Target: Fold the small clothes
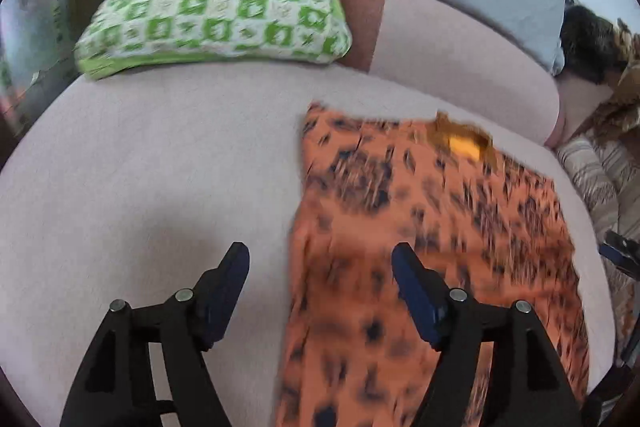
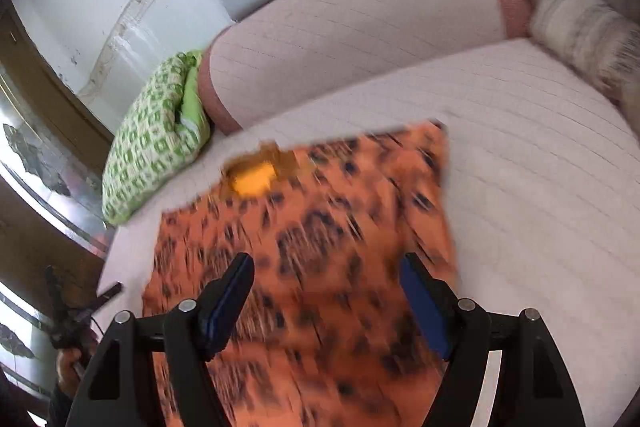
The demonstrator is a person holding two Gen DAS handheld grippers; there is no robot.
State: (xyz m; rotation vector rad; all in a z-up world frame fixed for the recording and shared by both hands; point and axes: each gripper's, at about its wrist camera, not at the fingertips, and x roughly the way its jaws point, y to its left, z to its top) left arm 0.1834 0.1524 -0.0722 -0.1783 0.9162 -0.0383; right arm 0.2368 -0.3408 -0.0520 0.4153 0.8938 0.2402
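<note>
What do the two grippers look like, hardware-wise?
Both match: the left gripper and right gripper have black angular linkage arms with silver pivot pins, ending in dark blue finger pads. No cables or markings are discernible on either.

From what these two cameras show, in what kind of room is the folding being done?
Probably a bedroom or a living room at home. The orange spotted garment lies on a pale quilted mattress, with a green patterned pillow and a long bolster behind it.
</note>
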